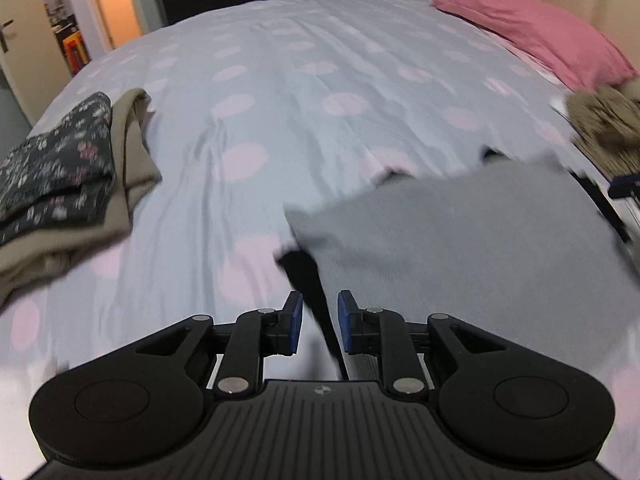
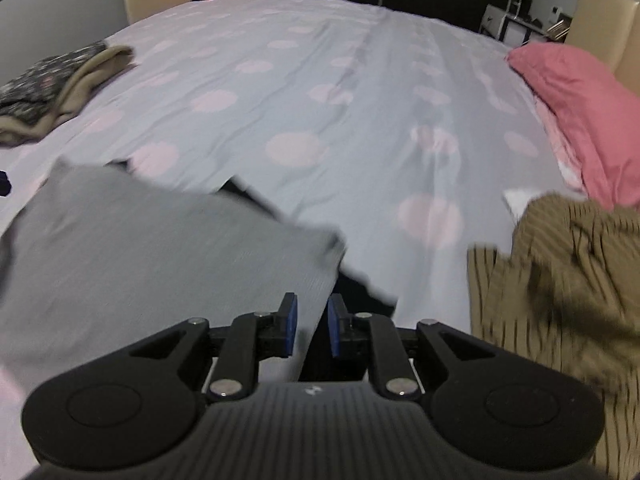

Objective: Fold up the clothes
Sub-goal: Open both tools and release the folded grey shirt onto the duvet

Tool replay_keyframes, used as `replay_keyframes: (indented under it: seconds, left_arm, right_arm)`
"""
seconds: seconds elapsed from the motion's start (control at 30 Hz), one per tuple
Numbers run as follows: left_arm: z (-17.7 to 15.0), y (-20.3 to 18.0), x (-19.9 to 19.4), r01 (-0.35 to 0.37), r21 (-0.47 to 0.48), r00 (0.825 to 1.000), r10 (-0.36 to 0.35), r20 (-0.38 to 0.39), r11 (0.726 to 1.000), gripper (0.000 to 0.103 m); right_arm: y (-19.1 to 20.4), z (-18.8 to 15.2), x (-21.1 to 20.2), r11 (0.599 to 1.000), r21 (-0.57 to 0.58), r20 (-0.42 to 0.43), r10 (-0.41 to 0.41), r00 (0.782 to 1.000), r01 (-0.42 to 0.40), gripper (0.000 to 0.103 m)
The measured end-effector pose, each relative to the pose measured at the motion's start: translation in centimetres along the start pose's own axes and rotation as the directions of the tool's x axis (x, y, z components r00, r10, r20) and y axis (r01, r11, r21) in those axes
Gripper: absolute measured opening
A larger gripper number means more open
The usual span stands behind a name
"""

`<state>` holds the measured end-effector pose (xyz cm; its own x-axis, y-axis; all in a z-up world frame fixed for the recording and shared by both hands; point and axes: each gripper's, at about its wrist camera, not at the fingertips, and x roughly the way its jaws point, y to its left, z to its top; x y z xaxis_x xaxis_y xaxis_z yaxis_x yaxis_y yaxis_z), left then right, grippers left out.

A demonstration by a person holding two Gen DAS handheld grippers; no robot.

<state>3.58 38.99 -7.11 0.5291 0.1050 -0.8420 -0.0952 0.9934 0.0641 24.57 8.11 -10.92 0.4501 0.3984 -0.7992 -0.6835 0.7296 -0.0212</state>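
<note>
At the far left of my left wrist view I see a stack of folded clothes [image 1: 60, 176]: a dark flowered piece lying on top of a tan one, both resting on the bed cover [image 1: 280, 92], which is pale blue with pink dots. Moving right, my left gripper [image 1: 319, 322] sits near the bottom middle, its blue pads [image 1: 296, 322] a small way apart with a dark edge of the grey garment [image 1: 460, 240] running between them; the cloth is blurred, so I cannot tell whether the pads actually pinch it. The grey garment spreads to the right of that gripper, lying near me on the cover. Further right a brown striped garment [image 1: 604, 124] lies crumpled at the bed's right edge, and a pink pillow [image 1: 540, 32] lies beyond it at the far right. In my right wrist view the same stack [image 2: 52, 84] sits far left, the grey garment [image 2: 140, 248] fills the near left, and my right gripper [image 2: 312, 328] has its pads [image 2: 291, 326] slightly apart astride the garment's right edge; again I cannot tell if they grip. The brown striped garment [image 2: 560, 300] is heaped just to the right, with the pink pillow [image 2: 580, 108] behind it.
</note>
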Motion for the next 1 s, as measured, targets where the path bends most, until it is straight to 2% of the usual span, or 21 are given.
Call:
replay_keyframes:
  seconds: [0.1, 0.2, 0.23, 0.43, 0.57, 0.7, 0.87, 1.0]
  left_arm:
    - [-3.2, -1.2, -1.6, 0.024, 0.055, 0.999, -0.023, -0.025, 0.998, 0.019]
    - [-6.3, -2.5, -3.1, 0.048, 0.114, 0.998, -0.043, -0.048, 0.992, 0.033]
    - [-7.2, -3.0, -3.4, 0.050, 0.138, 0.998, -0.043, -0.054, 0.989, 0.037]
    - [-10.2, -5.2, -1.7, 0.006, 0.299, 0.998, 0.014, -0.062, 0.954, 0.038]
    - [-11.0, -5.2, -0.1, -0.026, 0.360, 0.999, 0.040, -0.032, 0.932, 0.038]
    - [-10.9, -5.2, -0.6, 0.001, 0.405, 1.000, -0.007, 0.015, 0.914, 0.033]
    - [-11.2, -6.3, -0.9, 0.036, 0.492, 0.998, -0.058, 0.029, 0.870, 0.033]
    - [-11.1, -7.7, -0.4, 0.020, 0.549, 0.996, -0.066, 0.063, 0.835, 0.033]
  right_arm:
    - [0.7, -2.7, -2.7, 0.999, 0.014, -0.032, 0.043, 0.999, -0.042, 0.022]
    - [1.4, -5.5, -5.0, 0.997, 0.031, -0.070, 0.078, 0.995, -0.076, 0.029]
    - [1.7, -6.4, -5.6, 0.996, 0.032, -0.085, 0.082, 0.993, -0.080, 0.035]
    - [3.3, -10.8, -7.1, 0.997, -0.005, -0.141, 0.081, 0.987, -0.083, 0.036]
    - [3.3, -11.9, -5.9, 0.998, -0.030, -0.161, 0.055, 0.985, -0.060, 0.036]
    - [2.9, -12.0, -5.1, 0.998, -0.017, -0.170, 0.052, 0.984, -0.055, 0.036]
    - [3.4, -11.5, -4.6, 0.997, -0.038, -0.164, 0.064, 0.984, -0.071, 0.037]
    - [3.8, -11.5, -3.7, 0.995, -0.062, -0.193, 0.060, 0.979, -0.073, 0.037]
